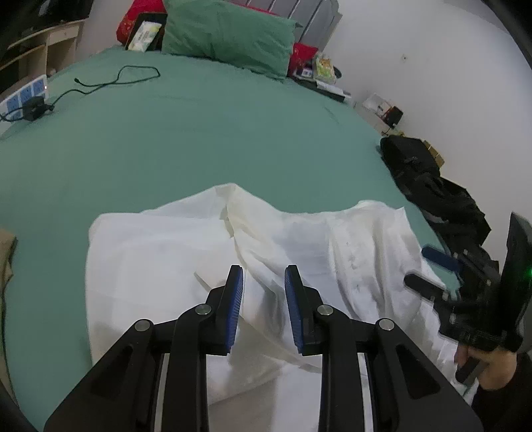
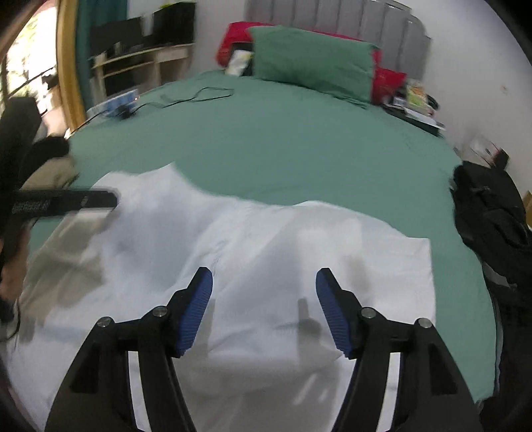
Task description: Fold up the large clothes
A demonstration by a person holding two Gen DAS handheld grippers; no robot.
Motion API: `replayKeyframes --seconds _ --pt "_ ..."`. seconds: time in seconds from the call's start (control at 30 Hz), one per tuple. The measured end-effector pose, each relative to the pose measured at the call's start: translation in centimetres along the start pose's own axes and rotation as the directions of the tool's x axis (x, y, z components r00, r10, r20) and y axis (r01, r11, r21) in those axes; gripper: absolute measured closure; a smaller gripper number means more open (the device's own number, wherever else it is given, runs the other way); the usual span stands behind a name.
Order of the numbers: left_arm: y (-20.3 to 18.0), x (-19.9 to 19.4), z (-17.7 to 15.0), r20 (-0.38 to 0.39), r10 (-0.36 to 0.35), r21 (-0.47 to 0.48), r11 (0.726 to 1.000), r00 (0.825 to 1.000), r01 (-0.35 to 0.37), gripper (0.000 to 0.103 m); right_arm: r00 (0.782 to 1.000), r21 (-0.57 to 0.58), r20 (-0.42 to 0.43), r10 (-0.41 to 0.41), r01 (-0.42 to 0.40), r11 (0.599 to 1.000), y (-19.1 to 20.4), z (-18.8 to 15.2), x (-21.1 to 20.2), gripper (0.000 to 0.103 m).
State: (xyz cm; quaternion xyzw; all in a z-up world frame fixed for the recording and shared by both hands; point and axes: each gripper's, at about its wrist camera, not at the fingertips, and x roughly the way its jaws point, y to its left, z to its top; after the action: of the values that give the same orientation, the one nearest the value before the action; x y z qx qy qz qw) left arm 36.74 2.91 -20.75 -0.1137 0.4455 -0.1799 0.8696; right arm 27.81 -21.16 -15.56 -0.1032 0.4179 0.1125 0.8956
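Left hand-held gripper (image 1: 263,282) above cream-lined white garment (image 1: 159,252)

A garment (image 1: 206,259) lies spread along the near edge of the bed (image 1: 199,133), reaching from its near-left part to its near-right corner. At the far edge a pillow (image 1: 229,36) leans against the headboard (image 1: 316,20). A cable (image 1: 109,79) lies on the bed near its far-left corner, running to a power strip (image 1: 23,96) at the left edge. A bag (image 1: 429,186) sits just off the bed's right edge. Boxes and packets (image 1: 319,71) crowd the far-right corner
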Motion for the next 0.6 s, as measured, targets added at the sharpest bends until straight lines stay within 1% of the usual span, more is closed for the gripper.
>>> replayKeyframes --seconds 0.07,0.1,0.2,0.23,0.27,0.3,0.33,0.37,0.43,0.6 --pt "0.2 0.9 -0.2 -0.027 0.02 0.004 1.0 0.999 -0.019 0.075 1.0 -0.016 0.012 -0.006 0.006 1.0 0.0 0.0 0.7 0.038" --pt "0.4 1.2 -0.5 -0.034 0.028 0.01 1.0 0.999 -0.028 0.075 1.0 -0.025 0.001 -0.009 0.009 1.0 -0.1 0.0 1.5 0.038" --pt "0.5 1.4 -1.0 -0.029 0.058 0.023 0.998 0.998 -0.057 0.075 0.996 0.006 -0.087 -0.02 0.021 1.0 -0.8 -1.0 4.2 0.038" --pt "0.5 1.4 -1.1 -0.033 0.061 0.026 0.998 0.998 -0.06 0.075 0.995 0.015 -0.1 -0.018 0.02 1.0 -0.9 -1.4 4.7 0.038" --pt "0.5 1.5 -1.2 -0.039 0.065 0.028 0.998 0.997 -0.064 0.075 0.995 0.021 -0.096 -0.016 0.018 1.0 -0.9 -1.8 4.7 0.037" --pt "0.7 1.6 -1.4 -0.05 0.075 0.028 0.997 0.996 -0.073 0.075 0.997 0.029 -0.073 -0.015 0.017 0.999 -1.0 -2.2 4.6 0.033" --pt "0.9 1.8 -1.6 -0.065 0.084 0.025 0.996 0.994 -0.082 0.067 0.998 0.035 -0.06 -0.021 0.024 0.999 -1.1 -2.6 4.3 0.028" --pt "1.2 2.1 -1.9 -0.092 0.075 0.009 0.997 0.993 -0.075 0.065 0.998 0.046 -0.062 -0.026 0.028 0.999 -1.4 -2.9 4.2 0.028" --pt "1.7 1.8 -2.2 -0.082 0.047 -0.033 0.998 0.996 -0.05 0.065 0.998 0.085 -0.062 -0.004 0.009 0.996 -1.9 -3.4 3.9 0.028" --pt "0.8 1.2 -2.5 -0.078 0.091 0.023 0.996 0.993 -0.089 0.065 0.996 0.068 -0.088 -0.011 0.017 0.998 -2.2 -3.6 3.1 0.028"
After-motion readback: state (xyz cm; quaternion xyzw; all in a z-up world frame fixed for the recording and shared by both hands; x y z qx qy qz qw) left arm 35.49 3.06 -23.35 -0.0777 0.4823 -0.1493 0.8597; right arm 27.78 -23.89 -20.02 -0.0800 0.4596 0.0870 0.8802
